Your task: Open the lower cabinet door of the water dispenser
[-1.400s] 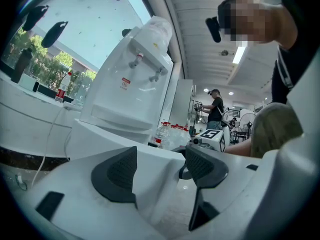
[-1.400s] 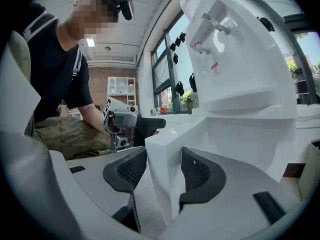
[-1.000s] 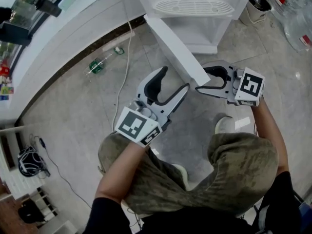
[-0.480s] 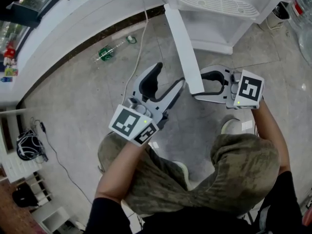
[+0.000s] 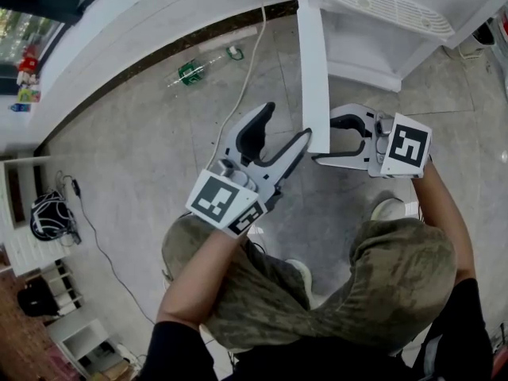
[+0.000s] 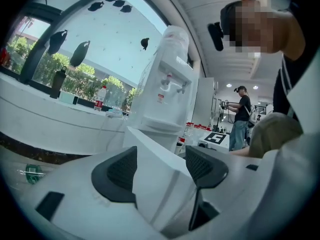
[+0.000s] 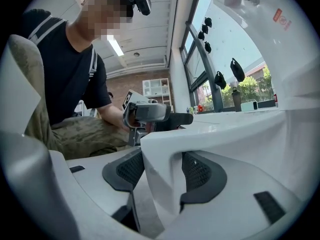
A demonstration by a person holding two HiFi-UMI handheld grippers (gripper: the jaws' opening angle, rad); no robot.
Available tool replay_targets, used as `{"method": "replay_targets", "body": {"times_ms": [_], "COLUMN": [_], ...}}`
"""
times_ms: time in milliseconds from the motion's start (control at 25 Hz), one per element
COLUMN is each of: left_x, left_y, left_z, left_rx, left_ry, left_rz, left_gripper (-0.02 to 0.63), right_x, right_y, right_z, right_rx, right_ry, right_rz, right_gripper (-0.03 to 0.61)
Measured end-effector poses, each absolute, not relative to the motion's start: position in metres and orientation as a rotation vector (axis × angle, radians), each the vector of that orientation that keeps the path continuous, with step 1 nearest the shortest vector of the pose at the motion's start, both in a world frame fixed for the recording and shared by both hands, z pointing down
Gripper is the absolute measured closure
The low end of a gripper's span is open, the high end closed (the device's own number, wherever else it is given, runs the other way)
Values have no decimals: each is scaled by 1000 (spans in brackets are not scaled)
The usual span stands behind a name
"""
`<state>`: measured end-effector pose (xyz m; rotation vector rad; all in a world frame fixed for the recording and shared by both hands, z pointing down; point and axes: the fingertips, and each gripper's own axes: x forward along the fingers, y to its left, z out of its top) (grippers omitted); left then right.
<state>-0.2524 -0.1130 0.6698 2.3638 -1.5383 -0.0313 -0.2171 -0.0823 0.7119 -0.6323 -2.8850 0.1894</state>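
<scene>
The person crouches on the grey tiled floor [image 5: 143, 157] w/ a two-jaw tool in each hand. The tall white plastic water dispenser [image 6: 167, 99] stands at the top of the head view. Its flat white lower cabinet door [image 5: 311, 70] is swung well out toward the person, leaving the white lower compartment [image 5: 357, 54] exposed. The right gripper [image 5: 324, 140] comes in from the side & straddles the door's free edge. Its jaws stand wide & have just been opening a little, w/ the thick door edge btwn them & the black ribbed pads [image 7: 131, 170] lying against both faces, i.e. a grip on the door. The left gripper [image 5: 289, 121] points at the same edge from the other side, jaws spread wide, holding nothing. Bare floor shows btwn its fingers in the head view, & one fingertip sits just beside the door's face; contact there can't be told. Further back on the floor lie a small green-and-clear plastic bottle [image 5: 190, 71] & a white cable [image 5: 248, 62], near the curved white counter [image 5: 119, 46].
</scene>
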Motion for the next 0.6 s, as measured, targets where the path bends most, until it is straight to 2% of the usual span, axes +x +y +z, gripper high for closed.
{"method": "replay_targets", "body": {"times_ms": [600], "left_x": [-297], "left_y": [-96], "left_z": [674], "left_rx": [2252], "left_ry": [-1678], "left_rz": [-46], "left_gripper": [331], "right_x": [-265], "right_y": [-74], "right_z": [713], "right_rx": [-704], "right_ry": [-2929], "right_rz": [206], "right_gripper": [350]}}
